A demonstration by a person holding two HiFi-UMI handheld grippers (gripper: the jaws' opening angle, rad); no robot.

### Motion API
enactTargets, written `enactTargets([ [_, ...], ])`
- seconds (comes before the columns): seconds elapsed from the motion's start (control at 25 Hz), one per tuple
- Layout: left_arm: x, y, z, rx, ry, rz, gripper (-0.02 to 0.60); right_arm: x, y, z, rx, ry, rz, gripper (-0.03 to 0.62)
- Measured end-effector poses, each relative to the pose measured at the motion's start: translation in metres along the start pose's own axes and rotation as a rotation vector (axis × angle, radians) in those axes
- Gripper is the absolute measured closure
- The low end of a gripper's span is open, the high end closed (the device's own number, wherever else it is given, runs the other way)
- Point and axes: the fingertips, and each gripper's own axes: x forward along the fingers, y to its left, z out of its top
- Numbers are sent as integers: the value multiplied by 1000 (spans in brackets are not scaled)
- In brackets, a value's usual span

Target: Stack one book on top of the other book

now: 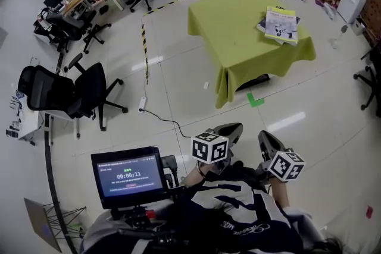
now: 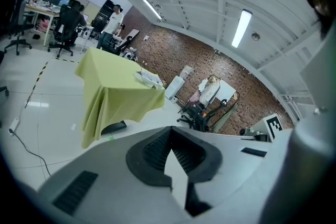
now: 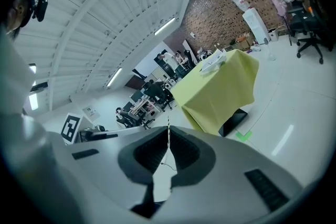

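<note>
Yellow-green table (image 1: 238, 38) is sitting well ahead, books (image 1: 281, 25) overlapping; you're holding left gripper (image 1: 231, 129) and right gripper (image 1: 266, 138) closed and empty, so approaching and opening is likely coming next.

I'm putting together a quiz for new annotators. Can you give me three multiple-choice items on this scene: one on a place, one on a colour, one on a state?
1. Where do the books lie?
A. on the floor
B. near a corner of the table
C. on a chair

2. What colour is the cloth over the table?
A. red
B. blue
C. yellow-green

3. How do the left gripper and the right gripper stand?
A. both shut, empty
B. both open
C. one holds a book

Answers:
1 B: the head view shows them by the table's far right corner.
2 C: the cloth is yellow-green in every view.
3 A: each gripper view shows its jaws together with nothing between.
</note>
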Motion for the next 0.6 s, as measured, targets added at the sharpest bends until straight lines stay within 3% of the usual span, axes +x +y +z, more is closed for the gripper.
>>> enactTargets([
  [0.6,12,-17,1,0,4,-30,577,-14,-6,5,-20,0,5,597],
])
